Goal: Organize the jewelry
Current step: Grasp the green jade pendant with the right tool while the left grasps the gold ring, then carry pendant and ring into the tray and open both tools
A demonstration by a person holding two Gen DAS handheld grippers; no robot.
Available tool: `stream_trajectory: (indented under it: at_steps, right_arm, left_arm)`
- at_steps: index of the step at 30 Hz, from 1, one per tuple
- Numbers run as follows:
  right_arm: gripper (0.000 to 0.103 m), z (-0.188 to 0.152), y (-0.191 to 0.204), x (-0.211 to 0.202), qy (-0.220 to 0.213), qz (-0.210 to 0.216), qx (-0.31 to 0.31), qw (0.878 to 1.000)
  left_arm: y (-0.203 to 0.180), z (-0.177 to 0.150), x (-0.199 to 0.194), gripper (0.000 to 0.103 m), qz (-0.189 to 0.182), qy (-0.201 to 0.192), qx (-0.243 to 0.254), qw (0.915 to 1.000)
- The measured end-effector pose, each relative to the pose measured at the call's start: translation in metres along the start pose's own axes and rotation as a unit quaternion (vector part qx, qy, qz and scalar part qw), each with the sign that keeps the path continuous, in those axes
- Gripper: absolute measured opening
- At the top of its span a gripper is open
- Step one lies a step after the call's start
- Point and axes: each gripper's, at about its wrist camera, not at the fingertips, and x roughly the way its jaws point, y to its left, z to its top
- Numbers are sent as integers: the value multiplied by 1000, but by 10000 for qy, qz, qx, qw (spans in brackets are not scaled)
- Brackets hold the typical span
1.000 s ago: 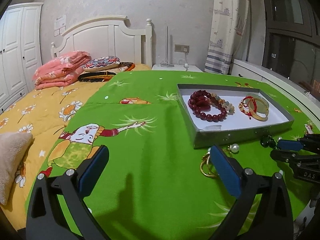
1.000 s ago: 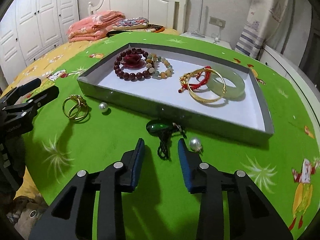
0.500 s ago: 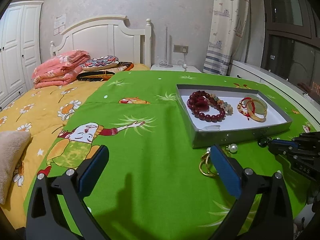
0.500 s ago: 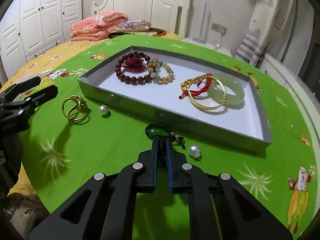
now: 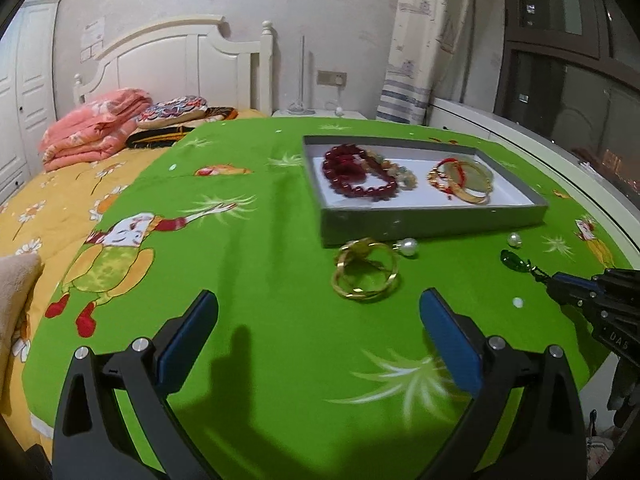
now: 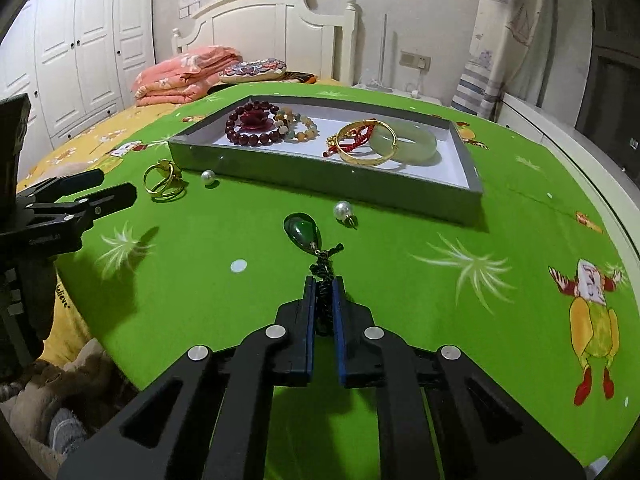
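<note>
My right gripper (image 6: 323, 284) is shut on the black cord of a green teardrop pendant (image 6: 302, 232). The pendant lies out ahead of its fingertips, just in front of the grey tray (image 6: 320, 176). From the left wrist view, that pendant (image 5: 512, 259) and the right gripper (image 5: 560, 282) are at the far right. My left gripper (image 5: 319, 298) is open, and the joined gold rings (image 5: 365, 276) rest on the green cloth just beyond its fingertips. The tray holds a dark red bead bracelet (image 6: 254, 124), a gold bangle (image 6: 366, 142) and a jade bangle (image 6: 404, 142).
Two loose pearls (image 6: 208, 177) (image 6: 343, 209) lie on the cloth by the tray's near wall. The green cloth ends in a rounded edge (image 6: 624, 240) at the right. Folded pink bedding (image 5: 92, 132) and a white headboard (image 5: 180, 64) are behind.
My right gripper went from open around the pendant's cord to shut on it, then drew back a little. The left gripper shifted so that the gold rings now lie between its fingertips' lines.
</note>
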Motion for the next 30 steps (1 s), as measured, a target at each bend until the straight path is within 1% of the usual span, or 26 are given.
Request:
stream_trajectory:
  at_steps: [2, 4, 6, 7, 8, 9, 11, 13, 14, 18, 20, 23, 27, 28, 30]
  right_arm:
    - [10, -1, 0, -1, -18, 52, 9, 10000]
    - [10, -2, 0, -2, -37, 101, 23, 9999]
    - [10, -3, 0, -3, -66, 153, 26, 9999]
    - [10, -3, 1, -3, -80, 167, 25, 9998]
    - [10, -4, 0, -3, -91, 177, 29, 9998]
    - [10, -4, -1, -3, -98, 190, 45, 9998]
    - [10, -5, -3, -4, -109, 196, 71, 9997]
    - [10, -5, -5, -4, -121, 218, 100, 9996]
    - [10, -5, -5, -5, -125, 224, 105, 9996]
    - [10, -6, -5, -5, -140, 226, 97, 9996]
    - [10, -7, -7, -5, -153, 264, 134, 9994]
    - [11, -7, -9, -5, -136, 334, 206, 9991]
    - [12, -7, -7, -5, -143, 286, 171, 9993]
    - [14, -6, -7, -4, -143, 276, 177, 9994]
    - [27, -5, -5, -3, -154, 282, 166, 9993]
  left_arm:
    - [-7, 3, 2, 98, -59, 40, 25, 10000]
    - [-12, 6, 7, 98, -18, 115, 13, 9999]
    - [-16, 11, 18, 97, 55, 292, -47, 9995]
    - [-17, 13, 23, 96, 66, 368, -90, 9993]
    - [-18, 15, 28, 91, 94, 464, -145, 9988]
    - [-21, 16, 34, 89, 162, 580, -182, 9980]
    - [-23, 18, 43, 71, 318, 756, -176, 9965]
    - [-22, 18, 44, 59, 423, 728, -196, 9963]
    - [-22, 19, 45, 55, 428, 736, -211, 9961]
    - [-22, 22, 49, 53, 394, 742, -243, 9962]
    - [-25, 21, 48, 38, 363, 649, -128, 9971]
    - [-25, 18, 44, 37, 270, 564, -74, 9980]
    - [-21, 8, 33, 37, 148, 432, -68, 9989]
    - [-21, 6, 31, 37, 125, 408, -67, 9991]
    - [-18, 2, 26, 37, 82, 362, -77, 9993]
